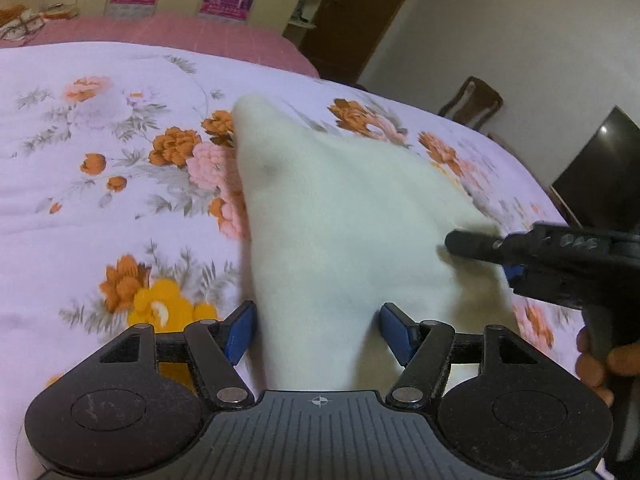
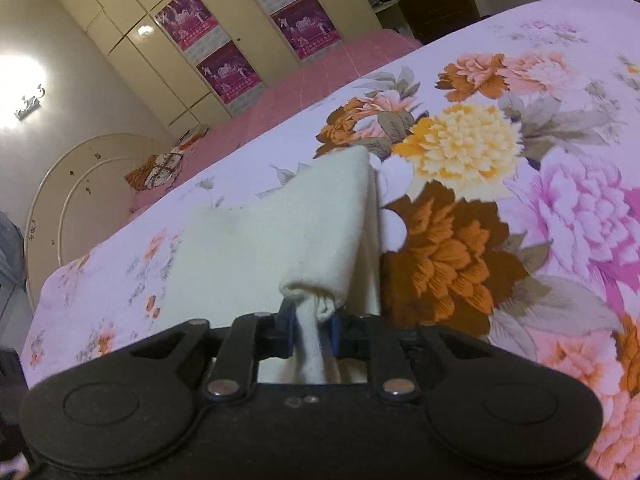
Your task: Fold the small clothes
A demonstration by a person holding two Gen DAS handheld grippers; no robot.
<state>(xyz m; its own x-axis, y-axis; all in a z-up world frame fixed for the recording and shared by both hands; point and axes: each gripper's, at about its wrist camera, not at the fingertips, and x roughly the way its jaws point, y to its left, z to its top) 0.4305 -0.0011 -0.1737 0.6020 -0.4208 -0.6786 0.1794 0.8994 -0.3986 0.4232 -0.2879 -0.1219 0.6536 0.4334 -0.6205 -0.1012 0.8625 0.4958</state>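
Two grippers at one white cloth (image 1: pixel 340 220) on floral bedspread (image 1: pixel 100 200). Left gripper (image 1: pixel 318 330): jaws wide apart, blue pads (image 1: pixel 242 332) either side of cloth's near end, cloth running between them and away ahead, not pinched. Right gripper (image 2: pixel 312 330): jaws pressed together on bunched corner of cloth, remainder lifted and draped ahead of fingertips, far edge folded over. Seen from left wrist, right gripper reaching in from right, tip against cloth's right edge. Beyond bedspread, pink sheet (image 2: pixel 320 76) and wardrobe (image 2: pixel 160 40) with posters.
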